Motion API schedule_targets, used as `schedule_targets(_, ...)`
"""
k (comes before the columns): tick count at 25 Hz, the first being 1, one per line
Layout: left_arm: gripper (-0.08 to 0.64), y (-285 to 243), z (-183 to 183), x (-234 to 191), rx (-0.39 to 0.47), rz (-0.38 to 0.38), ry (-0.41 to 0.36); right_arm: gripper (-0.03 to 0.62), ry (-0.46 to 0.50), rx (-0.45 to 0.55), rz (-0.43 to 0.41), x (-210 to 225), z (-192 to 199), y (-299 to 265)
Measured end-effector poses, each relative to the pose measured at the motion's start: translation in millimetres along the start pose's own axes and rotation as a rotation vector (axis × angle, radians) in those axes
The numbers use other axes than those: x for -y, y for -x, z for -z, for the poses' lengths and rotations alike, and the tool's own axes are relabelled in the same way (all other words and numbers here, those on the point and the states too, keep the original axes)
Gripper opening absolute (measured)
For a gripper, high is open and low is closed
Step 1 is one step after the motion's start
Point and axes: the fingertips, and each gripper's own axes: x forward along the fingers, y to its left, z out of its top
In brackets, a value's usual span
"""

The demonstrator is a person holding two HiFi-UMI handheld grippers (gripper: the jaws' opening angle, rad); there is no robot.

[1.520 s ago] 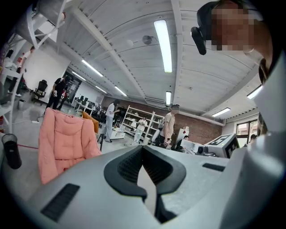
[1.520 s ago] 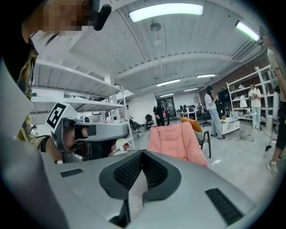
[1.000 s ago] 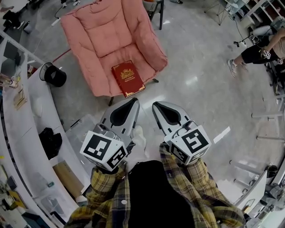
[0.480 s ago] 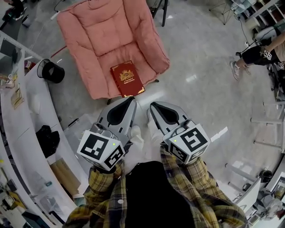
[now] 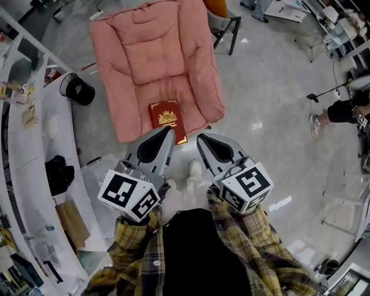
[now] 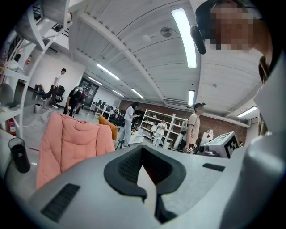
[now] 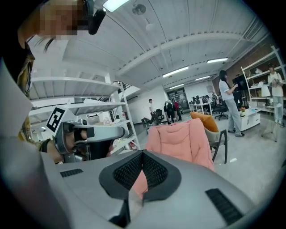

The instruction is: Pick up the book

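A dark red book (image 5: 167, 118) with a gold emblem lies flat on the front of the seat of a pink padded armchair (image 5: 156, 52). My left gripper (image 5: 169, 130) is shut and empty, and its tip overlaps the book's near edge in the head view. To its right, my right gripper (image 5: 200, 139) is also shut and empty, over the floor by the chair's front corner. In the left gripper view the left gripper (image 6: 142, 150) has its jaws together, with the armchair (image 6: 67, 143) ahead at left. The right gripper (image 7: 142, 153) faces the armchair (image 7: 178, 138). Neither gripper view shows the book.
A curved white counter (image 5: 34, 150) runs down the left, with a black cup (image 5: 78, 89) and a black bundle (image 5: 58, 173) on it. A chair with an orange seat (image 5: 222, 17) stands behind the armchair. A person's legs (image 5: 341, 110) show at far right.
Both grippers have moved toward the armchair, still side by side and shut. The book now lies right at the left gripper's tip.
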Motion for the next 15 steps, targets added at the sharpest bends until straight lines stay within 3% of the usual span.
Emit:
schedule_targets(7,0.003,-29,-17,-2,0.059,-0.117,0.013,0.017,0.023,-0.029,-0.102,33,-11,-5)
schedule_targets(15,0.003,-19,-10,-43,0.036,-0.231,0.039,0.017,0.025,-0.108,-0.199,26,-1,-48)
